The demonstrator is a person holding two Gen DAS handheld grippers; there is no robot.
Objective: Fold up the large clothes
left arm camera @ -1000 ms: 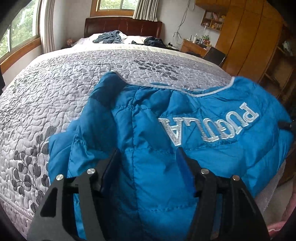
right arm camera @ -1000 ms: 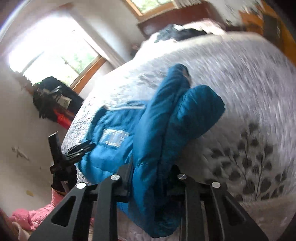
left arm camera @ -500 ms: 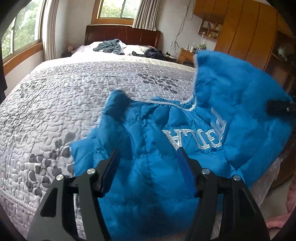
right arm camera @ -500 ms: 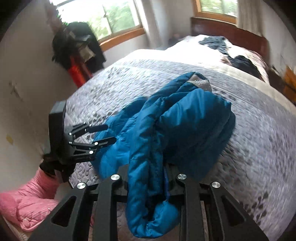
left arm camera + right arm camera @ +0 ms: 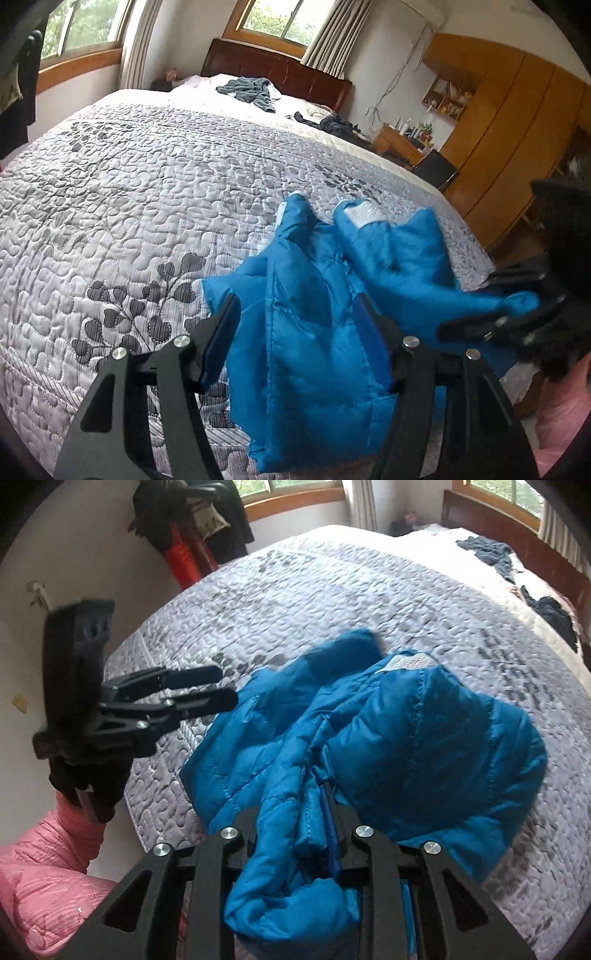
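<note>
A: Where's the blue jacket (image 5: 406,746)?
B: Bunched at the quilted bed's (image 5: 129,192) near edge — right gripper (image 5: 295,823) clamped on its fabric, left gripper (image 5: 295,325) spread wide around a fold.

The blue quilted puffer jacket (image 5: 406,738) is bunched in a loose heap on the near part of the bed, puffy panels folded over one another. In the right wrist view its rounded bulk swells out toward 3 o'clock, a pale label patch showing near 12 o'clock on top. A thick fold trails down to 6 o'clock. In the left wrist view the jacket (image 5: 306,325) rises in two peaks toward 12 o'clock, and a corner stretches to 3 o'clock.
</note>
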